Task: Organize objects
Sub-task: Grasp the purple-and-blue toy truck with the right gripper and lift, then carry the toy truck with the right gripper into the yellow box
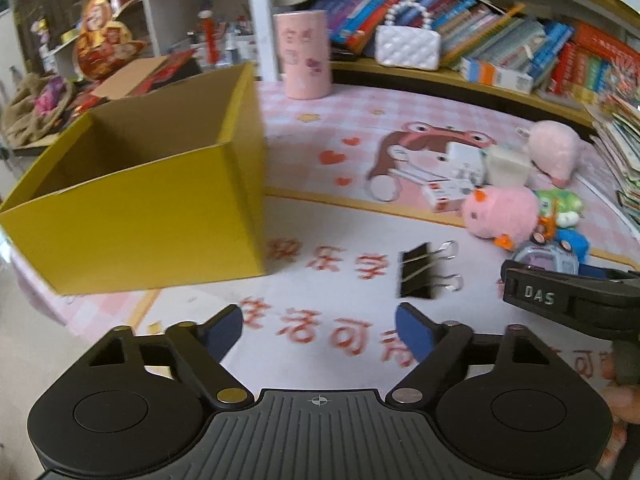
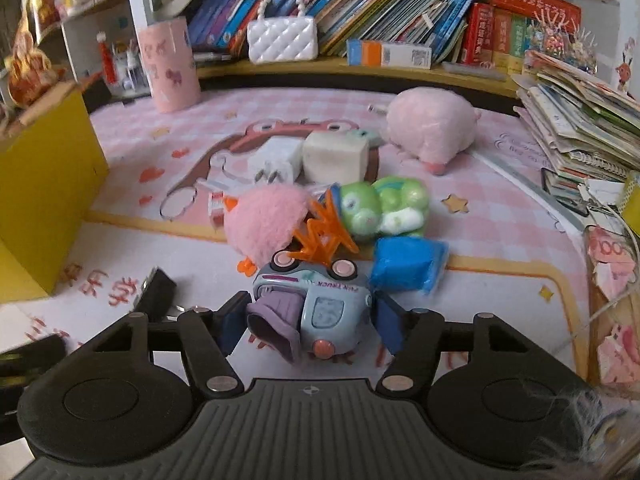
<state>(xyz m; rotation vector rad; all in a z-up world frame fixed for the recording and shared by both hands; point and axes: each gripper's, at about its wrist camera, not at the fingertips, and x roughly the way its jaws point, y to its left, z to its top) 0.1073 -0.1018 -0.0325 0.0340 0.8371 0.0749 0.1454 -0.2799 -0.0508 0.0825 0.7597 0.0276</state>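
— Two views; what does the left one give that the right lacks?
— The whole yellow box [image 1: 132, 196], open-topped, on the counter [image 1: 320, 128] at the left, and a black clip [image 1: 420, 272] lying just ahead of the left tongs [image 1: 320, 330], which are spread wide and hold nothing. The right view shows only a corner of that box [image 2: 44, 184].
— And the right view?
— The right tongs [image 2: 308, 322] are parted, one finger on each side of the toy truck [image 2: 316, 304], which lies tipped over on the counter. Whether the fingers press it, I cannot tell. Behind it: orange toy [image 2: 324, 236], pink plush [image 2: 266, 220], green frog [image 2: 380, 208], blue packet [image 2: 408, 264].
— Does the left view show the truck?
— Partly [image 1: 548, 258], behind the right tongs' dark body.
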